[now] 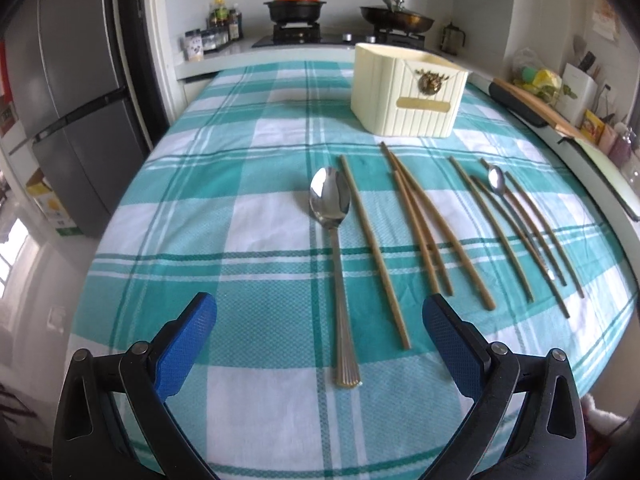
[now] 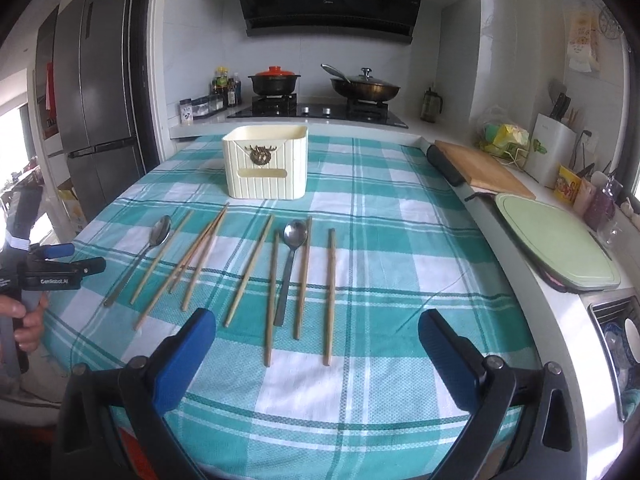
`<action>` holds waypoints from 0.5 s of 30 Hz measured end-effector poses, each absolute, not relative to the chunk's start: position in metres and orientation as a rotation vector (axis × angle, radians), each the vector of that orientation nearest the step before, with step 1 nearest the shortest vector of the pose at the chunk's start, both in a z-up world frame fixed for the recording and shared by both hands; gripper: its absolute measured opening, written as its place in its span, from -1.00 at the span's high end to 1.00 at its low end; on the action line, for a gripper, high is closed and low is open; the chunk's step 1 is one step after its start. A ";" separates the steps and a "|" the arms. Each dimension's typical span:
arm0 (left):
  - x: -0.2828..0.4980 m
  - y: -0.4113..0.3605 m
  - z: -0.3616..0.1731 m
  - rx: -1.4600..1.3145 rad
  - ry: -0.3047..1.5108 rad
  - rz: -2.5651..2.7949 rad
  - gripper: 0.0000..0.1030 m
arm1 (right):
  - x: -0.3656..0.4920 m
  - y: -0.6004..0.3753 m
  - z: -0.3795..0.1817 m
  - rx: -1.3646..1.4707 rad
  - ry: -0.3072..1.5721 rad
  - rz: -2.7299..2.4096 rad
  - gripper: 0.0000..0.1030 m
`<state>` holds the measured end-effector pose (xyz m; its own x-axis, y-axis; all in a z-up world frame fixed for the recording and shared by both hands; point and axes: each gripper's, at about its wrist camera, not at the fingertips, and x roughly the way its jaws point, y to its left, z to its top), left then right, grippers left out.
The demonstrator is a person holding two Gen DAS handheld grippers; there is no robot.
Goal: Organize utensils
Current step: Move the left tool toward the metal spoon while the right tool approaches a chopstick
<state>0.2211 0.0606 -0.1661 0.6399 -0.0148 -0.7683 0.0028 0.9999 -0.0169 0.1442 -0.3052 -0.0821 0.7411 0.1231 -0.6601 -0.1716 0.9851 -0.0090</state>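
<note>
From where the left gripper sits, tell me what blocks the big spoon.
Nothing visible. The left gripper is open, the big spoon lies between its fingers, and only bare tablecloth separates them.

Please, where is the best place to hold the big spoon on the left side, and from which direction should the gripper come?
Probably the middle of the handle of the big spoon, from above. The spoon lies flat on the checked cloth, handle toward the open left gripper, bowl toward the cream holder. The shaft is narrow and straight there. Set the fingers on either side of it, keeping clear of the chopstick close beside it.
</note>
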 end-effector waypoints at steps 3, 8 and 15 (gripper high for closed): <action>0.244 0.065 -0.184 0.009 0.916 0.026 -0.99 | 0.152 -0.308 -0.087 -0.058 0.727 0.171 -1.00; 0.265 0.066 -0.201 0.038 0.950 0.058 -0.99 | 0.180 -0.314 -0.103 -0.120 0.763 0.141 -1.00; 0.275 0.068 -0.215 0.050 0.989 0.078 -0.99 | 0.246 -0.319 -0.145 -0.065 0.925 0.223 -0.31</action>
